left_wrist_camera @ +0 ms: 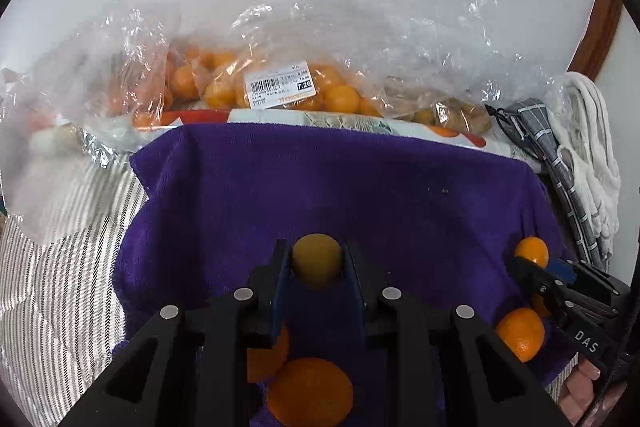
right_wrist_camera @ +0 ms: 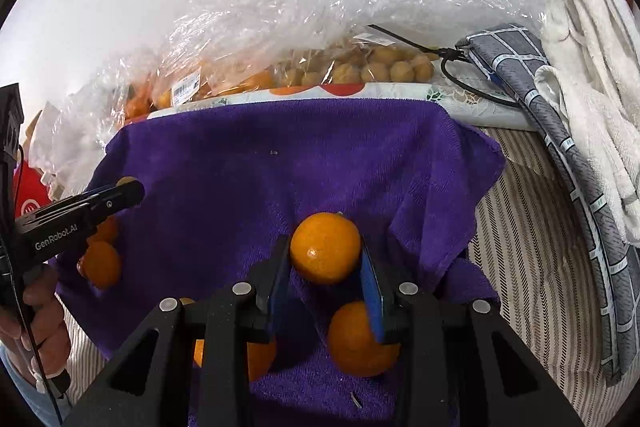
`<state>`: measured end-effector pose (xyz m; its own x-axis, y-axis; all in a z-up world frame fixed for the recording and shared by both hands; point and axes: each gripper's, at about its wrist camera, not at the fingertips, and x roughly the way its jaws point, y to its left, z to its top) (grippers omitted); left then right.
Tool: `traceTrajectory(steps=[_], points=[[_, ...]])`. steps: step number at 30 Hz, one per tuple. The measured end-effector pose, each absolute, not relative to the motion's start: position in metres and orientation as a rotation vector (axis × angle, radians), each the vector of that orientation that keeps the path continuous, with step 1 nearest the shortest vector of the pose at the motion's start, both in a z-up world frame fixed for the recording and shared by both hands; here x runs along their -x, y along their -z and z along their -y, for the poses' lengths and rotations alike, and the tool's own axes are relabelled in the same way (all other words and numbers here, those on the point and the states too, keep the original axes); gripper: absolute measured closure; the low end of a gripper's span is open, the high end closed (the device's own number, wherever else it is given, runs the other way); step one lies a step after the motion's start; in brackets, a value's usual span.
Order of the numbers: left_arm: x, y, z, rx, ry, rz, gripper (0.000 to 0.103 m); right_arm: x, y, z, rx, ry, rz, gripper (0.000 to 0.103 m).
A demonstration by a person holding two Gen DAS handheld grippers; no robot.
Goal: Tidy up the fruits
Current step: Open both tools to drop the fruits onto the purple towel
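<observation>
My left gripper point(left_wrist_camera: 316, 261) is shut on a small dull-yellow fruit point(left_wrist_camera: 316, 257) just above the purple towel point(left_wrist_camera: 320, 183). Two oranges point(left_wrist_camera: 310, 393) lie on the towel under its fingers. My right gripper point(right_wrist_camera: 325, 257) is shut on a bright orange point(right_wrist_camera: 325, 253) over the same purple towel point(right_wrist_camera: 280, 155), with two more oranges point(right_wrist_camera: 360, 341) below it. In the left wrist view the right gripper point(left_wrist_camera: 538, 265) shows at the right edge with its orange point(left_wrist_camera: 531, 251). In the right wrist view the left gripper point(right_wrist_camera: 126, 189) shows at the left.
A clear plastic bag of oranges point(left_wrist_camera: 280, 87) with a price label lies behind the towel, beside a bag of small brown fruits point(right_wrist_camera: 380, 67). A grey checked cloth point(right_wrist_camera: 560, 147) and a white towel point(right_wrist_camera: 592, 75) lie at the right. Striped bedding point(left_wrist_camera: 60, 287) surrounds the towel.
</observation>
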<state>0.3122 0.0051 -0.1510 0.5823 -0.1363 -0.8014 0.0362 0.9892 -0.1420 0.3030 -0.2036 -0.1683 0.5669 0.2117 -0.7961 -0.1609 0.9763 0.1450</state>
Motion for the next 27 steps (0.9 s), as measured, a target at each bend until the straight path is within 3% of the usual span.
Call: traceTrajectory(steps=[6,11,13,16,19,27], points=[[-0.313,0.154,-0.001,0.102,0.102,-0.959,0.077,-0.296,0.163,0.208,-0.084,-0.228,-0.937,0.063],[-0.303,0.133,-0.002,0.111,0.122,-0.941,0.068,-0.279,0.138,0.217,-0.171,-0.215,-0.888,0.054],[-0.293,0.114,-0.005,0.114,0.124,-0.893,0.059,-0.27,0.126,0.219,-0.207,-0.224,-0.859,0.048],[-0.268,0.092,-0.018,0.145,0.134,-0.822,0.053,-0.25,0.107,0.217,-0.193,-0.224,-0.822,0.048],[-0.244,0.087,-0.032,0.151,0.114,-0.796,0.053,-0.228,0.098,0.209,-0.108,-0.202,-0.807,0.048],[-0.177,0.121,-0.069,0.16,0.071,-0.827,0.053,-0.17,0.126,0.167,0.031,-0.256,-0.845,0.048]])
